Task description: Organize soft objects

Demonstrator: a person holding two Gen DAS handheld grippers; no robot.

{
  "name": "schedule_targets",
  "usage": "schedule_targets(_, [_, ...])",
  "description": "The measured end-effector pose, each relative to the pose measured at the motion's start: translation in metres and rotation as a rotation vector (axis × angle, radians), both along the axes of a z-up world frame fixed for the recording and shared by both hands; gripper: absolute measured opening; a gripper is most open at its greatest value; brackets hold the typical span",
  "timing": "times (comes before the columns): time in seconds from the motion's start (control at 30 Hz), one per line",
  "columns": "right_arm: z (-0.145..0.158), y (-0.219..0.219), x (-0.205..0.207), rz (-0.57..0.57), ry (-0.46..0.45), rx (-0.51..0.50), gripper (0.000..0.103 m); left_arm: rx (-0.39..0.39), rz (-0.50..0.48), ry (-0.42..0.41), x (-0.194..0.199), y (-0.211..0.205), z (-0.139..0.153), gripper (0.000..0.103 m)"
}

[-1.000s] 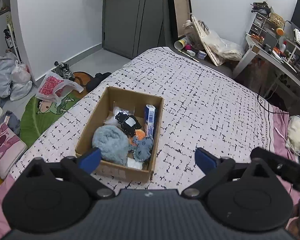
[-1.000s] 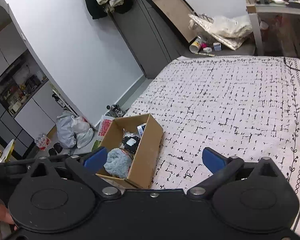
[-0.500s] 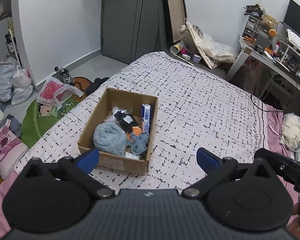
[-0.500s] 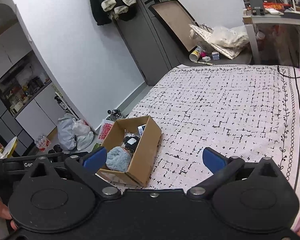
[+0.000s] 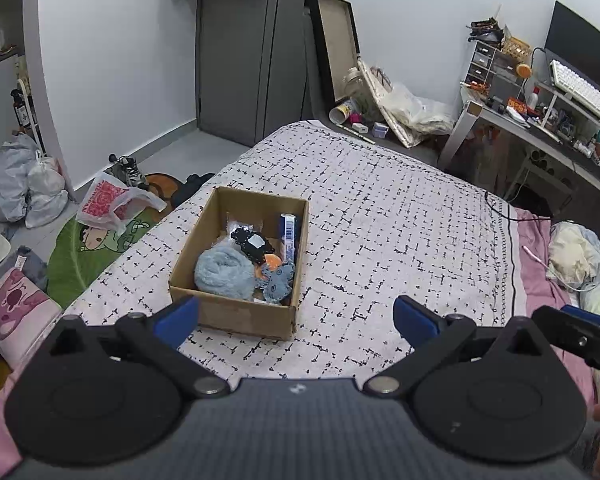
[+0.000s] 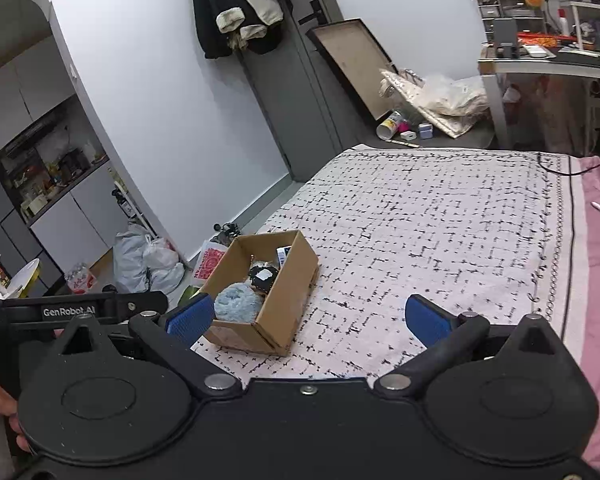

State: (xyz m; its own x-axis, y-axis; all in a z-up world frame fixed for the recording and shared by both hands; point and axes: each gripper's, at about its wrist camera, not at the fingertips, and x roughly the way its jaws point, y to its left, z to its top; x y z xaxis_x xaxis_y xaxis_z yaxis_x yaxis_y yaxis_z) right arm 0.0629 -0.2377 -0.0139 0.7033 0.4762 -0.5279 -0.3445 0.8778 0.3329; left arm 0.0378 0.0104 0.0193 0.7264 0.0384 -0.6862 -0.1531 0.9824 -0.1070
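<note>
A cardboard box (image 5: 236, 314) stands on the bed's black-and-white blanket (image 5: 380, 216). Inside lie a fluffy light-blue soft item (image 5: 222, 268), a black item with a white tag (image 5: 252, 243), a grey-blue plush (image 5: 278, 284) with an orange piece, and an upright blue-and-white package (image 5: 288, 234). The box also shows in the right wrist view (image 6: 276, 312), with the fluffy blue item (image 6: 238, 306) in it. My left gripper (image 5: 296, 318) is open and empty, above the bed, short of the box. My right gripper (image 6: 308, 316) is open and empty, to the right of the box.
Left of the bed, the floor holds plastic bags (image 5: 24, 184), a green cartoon mat (image 5: 88, 248) and a pink cushion (image 5: 16, 312). A cluttered desk (image 5: 548, 128) stands at the right. A pink sheet with bundled fabric (image 5: 580, 264) lies at the bed's right side.
Both grippers have pulled back and risen, so the box looks smaller and farther away. Both stay open and empty. The box contents have not moved.
</note>
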Motion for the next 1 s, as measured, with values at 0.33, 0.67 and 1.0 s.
schedule_targets(0.33, [0.001,-0.013,-0.037,-0.030,-0.026,-0.012,0.103,0.008,-0.020,-0.029,-0.030,0.007,0.002,0.103])
schedule_targets(0.67, [-0.002,-0.009,-0.061,-0.035,-0.081,-0.132,0.103,0.013,-0.015,-0.035,-0.054,0.017,-0.003,0.103])
schedule_targets(1.0, [-0.003,-0.012,-0.070,-0.037,-0.070,-0.118,0.103,0.020,-0.029,-0.028,-0.061,0.015,-0.003,0.103])
